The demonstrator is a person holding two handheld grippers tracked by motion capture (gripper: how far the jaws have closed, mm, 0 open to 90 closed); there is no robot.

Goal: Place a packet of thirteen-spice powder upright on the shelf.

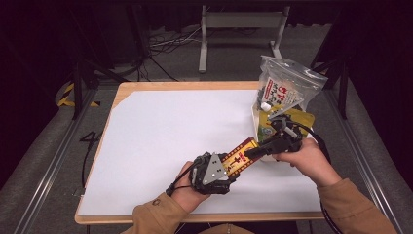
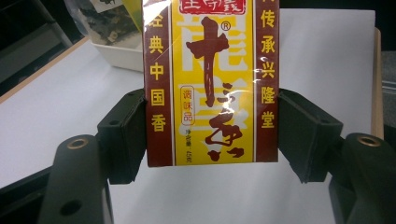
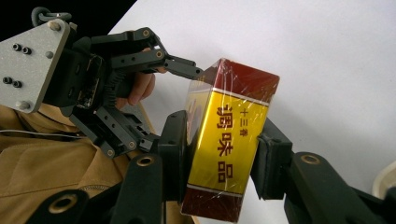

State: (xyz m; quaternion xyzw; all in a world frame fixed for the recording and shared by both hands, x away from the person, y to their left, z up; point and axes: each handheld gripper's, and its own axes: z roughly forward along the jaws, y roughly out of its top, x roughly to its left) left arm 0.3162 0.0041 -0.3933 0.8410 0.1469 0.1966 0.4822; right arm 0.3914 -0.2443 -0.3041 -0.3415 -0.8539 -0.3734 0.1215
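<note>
Both claws are clamped on the red-and-yellow cellophane-wrapped seasoning box (image 1: pixel 239 156), held above the white-topped bench (image 1: pixel 160 136) near its front right part: left claw (image 1: pixel 228 168) on one end, right claw (image 1: pixel 249 152) on the other, beside the white tray (image 1: pixel 257 127) of packets.

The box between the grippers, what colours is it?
The box is yellow with dark red borders, clearest in the left gripper view.

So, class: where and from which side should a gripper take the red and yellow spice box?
Grip the spice box across its two narrow red sides near one end, coming in along its length. Probably safest: those flat parallel faces fit between the jaws, as the left gripper and right gripper show.
</note>
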